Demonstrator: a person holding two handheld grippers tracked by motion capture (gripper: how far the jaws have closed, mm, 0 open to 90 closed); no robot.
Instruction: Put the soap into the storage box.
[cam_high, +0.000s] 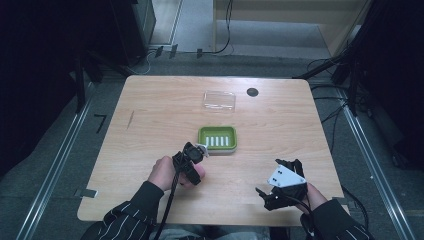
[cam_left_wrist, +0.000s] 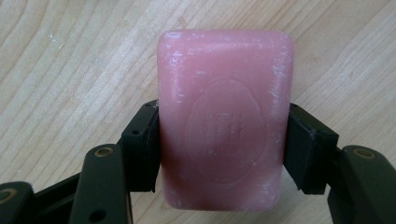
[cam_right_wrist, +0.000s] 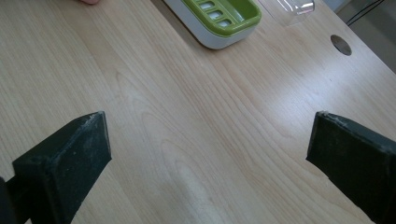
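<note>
The left claw (cam_left_wrist: 222, 140) pinches a pink rectangular soap bar (cam_left_wrist: 225, 116) by its long sides above the pale wooden tabletop (cam_high: 150, 130), seemingly just beside the green slotted soap dish (cam_high: 217, 138). The right claw (cam_right_wrist: 210, 158) rests spread apart nearby.

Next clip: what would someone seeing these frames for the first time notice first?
The pink soap bar stands out, clamped on both sides by the left gripper over the wooden table. Next comes the bright green soap dish with a slotted insert at mid-table, just beyond that gripper, with a clear plastic lid lying farther back. The right gripper is wide open with nothing between its black jaws, above bare wood near the front edge.
</note>
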